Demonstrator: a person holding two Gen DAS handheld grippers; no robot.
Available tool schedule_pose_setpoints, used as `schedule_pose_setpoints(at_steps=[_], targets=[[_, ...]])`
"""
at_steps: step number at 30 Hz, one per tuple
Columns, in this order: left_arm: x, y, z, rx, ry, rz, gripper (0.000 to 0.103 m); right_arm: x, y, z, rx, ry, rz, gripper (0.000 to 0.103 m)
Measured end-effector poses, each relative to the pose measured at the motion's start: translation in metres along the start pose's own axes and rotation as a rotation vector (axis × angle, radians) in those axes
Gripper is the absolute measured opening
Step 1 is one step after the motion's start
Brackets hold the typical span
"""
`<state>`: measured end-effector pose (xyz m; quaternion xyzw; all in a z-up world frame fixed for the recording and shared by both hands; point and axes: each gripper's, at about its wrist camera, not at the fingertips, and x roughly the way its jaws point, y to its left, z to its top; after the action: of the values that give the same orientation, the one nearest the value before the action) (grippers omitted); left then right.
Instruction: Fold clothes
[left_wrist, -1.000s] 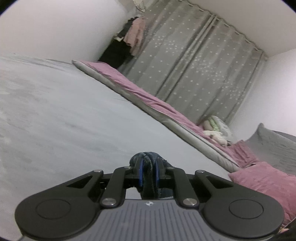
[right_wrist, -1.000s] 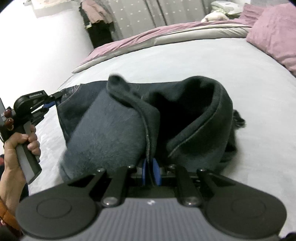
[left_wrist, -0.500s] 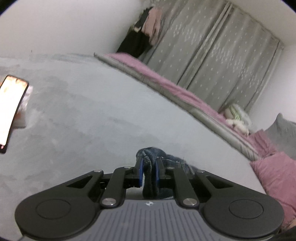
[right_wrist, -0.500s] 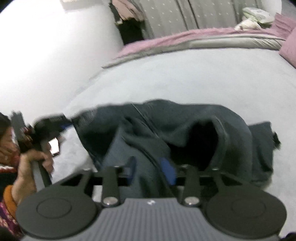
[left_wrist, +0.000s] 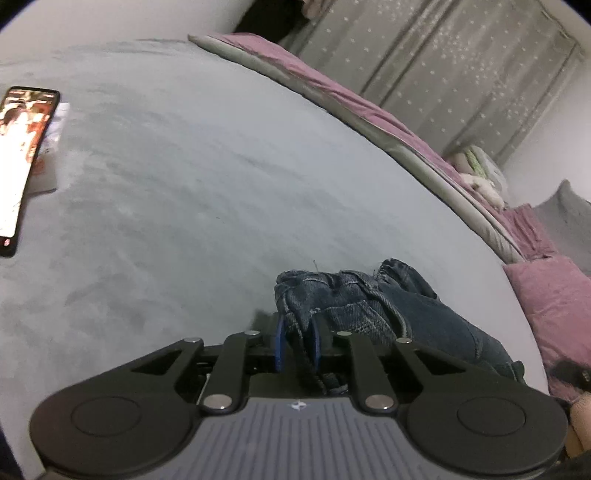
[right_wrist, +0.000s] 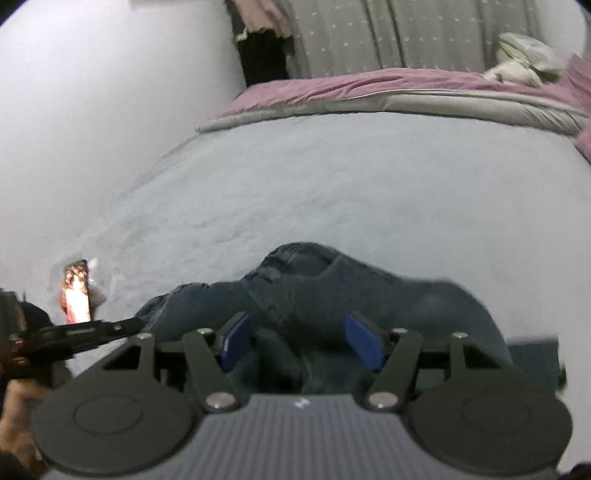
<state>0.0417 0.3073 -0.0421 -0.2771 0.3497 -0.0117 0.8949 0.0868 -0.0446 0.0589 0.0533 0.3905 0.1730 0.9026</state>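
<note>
Jeans (left_wrist: 417, 314) of dark blue denim lie bunched on the grey bed (left_wrist: 203, 177), their near edge pinched between the nearly closed blue pads of the left tool (left_wrist: 295, 345). Over the same heap, the right tool (right_wrist: 301, 343) hangs with its pads spread wide and nothing between them. Off to the left on the bedcover lies a lit phone (left_wrist: 18, 158), and a pink pillow (left_wrist: 554, 299) sits on the right.
</note>
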Motion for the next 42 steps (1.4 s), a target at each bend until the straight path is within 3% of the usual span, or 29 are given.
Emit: schedule_pose_setpoints(at_steps=[5,7,14,21,27,32,35,42], targets=[[0.007,0.023,0.016,-0.096,0.060,-0.084,0.032,0.057,0.012,0.031,-0.094,0.062,-0.022,0.072],[0.011,0.031,0.020,-0.145,0.079,-0.112,0.034,0.078,0.014,0.039,-0.124,0.094,-0.034,0.073],[0.032,0.047,0.024,-0.276,0.116,-0.185,0.034,0.152,0.007,0.062,-0.200,0.190,-0.119,0.073],[0.049,0.049,0.027,-0.308,0.121,-0.198,0.034,0.208,-0.019,0.067,-0.172,0.292,-0.187,0.070],[0.057,0.042,0.030,-0.285,0.143,-0.246,0.034,0.230,-0.032,0.054,-0.144,0.338,-0.178,0.063],[0.059,0.038,0.026,-0.256,0.141,-0.236,0.031,0.229,-0.031,0.046,-0.137,0.310,-0.137,0.029],[0.057,0.036,0.025,-0.237,0.120,-0.221,0.021,0.227,-0.024,0.044,-0.175,0.282,-0.168,0.017],[0.047,0.027,0.025,-0.204,0.047,-0.200,0.013,0.216,-0.003,0.056,-0.212,0.185,-0.249,0.014]])
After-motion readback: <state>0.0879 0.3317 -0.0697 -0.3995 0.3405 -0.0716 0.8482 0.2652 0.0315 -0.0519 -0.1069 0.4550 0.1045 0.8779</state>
